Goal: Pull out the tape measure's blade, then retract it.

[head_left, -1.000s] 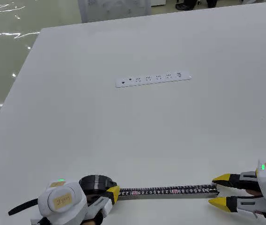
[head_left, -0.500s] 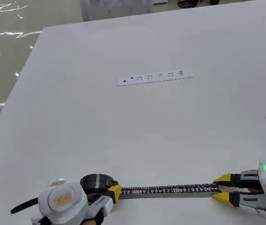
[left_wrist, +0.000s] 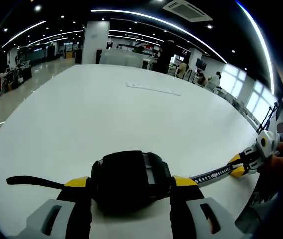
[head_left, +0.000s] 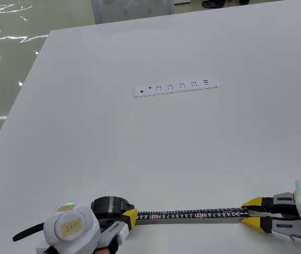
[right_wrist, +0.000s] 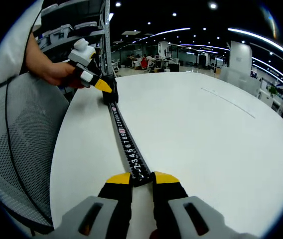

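Tape measure (head_left: 109,207): black case, at the near left of the white desk (head_left: 140,148), clamped between the left gripper (left_wrist: 130,183) jaws. Blade (head_left: 193,215): drawn out rightward, lying flat on the desk, its end pinched by the closed right gripper (head_left: 249,212). Power strip (head_left: 176,87): white, mid-desk, farther back, well apart.

Head view: high over the near edge of the desk (head_left: 166,148), facing forward and down, wide.
Left gripper view: low on the desk, tight behind the case (left_wrist: 130,177), facing along the blade (left_wrist: 212,175) to the right hand-held gripper (left_wrist: 236,166).
Right gripper view: low, tight on the blade's end, facing back at the left hand-held gripper (right_wrist: 105,89).
Shared: blade and strip (head_left: 176,87) in all three.
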`<state>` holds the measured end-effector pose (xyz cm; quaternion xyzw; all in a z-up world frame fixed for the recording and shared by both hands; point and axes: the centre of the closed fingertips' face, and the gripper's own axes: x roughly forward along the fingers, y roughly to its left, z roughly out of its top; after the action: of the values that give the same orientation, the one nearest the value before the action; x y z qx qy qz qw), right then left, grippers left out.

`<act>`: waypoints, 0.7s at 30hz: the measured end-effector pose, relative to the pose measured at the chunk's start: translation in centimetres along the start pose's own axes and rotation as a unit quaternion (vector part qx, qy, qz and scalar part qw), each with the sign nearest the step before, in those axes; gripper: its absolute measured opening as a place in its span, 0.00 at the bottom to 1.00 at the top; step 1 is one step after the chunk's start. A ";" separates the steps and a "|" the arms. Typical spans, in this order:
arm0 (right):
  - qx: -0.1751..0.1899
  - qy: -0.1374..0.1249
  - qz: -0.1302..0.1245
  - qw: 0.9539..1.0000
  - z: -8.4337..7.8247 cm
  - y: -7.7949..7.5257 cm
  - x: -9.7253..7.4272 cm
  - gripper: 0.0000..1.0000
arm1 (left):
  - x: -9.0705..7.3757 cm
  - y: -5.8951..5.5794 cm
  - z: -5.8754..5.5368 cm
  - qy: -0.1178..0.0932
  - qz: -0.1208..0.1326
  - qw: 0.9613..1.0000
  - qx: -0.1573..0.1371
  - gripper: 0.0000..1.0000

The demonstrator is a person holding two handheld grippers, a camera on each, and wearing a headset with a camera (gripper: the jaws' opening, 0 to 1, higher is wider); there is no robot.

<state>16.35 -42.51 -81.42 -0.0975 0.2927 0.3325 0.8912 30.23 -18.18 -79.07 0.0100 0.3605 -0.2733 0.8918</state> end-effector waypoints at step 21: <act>0.009 -0.008 0.017 1.000 0.8 0.4 0.4 0.13 | 0.1 0.0 -0.2 0.025 0.005 1.000 0.003 0.58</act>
<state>16.65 -41.71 -80.99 -0.0822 0.2900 0.3460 0.8885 30.16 -18.15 -79.28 0.0213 0.3820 -0.2695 0.8838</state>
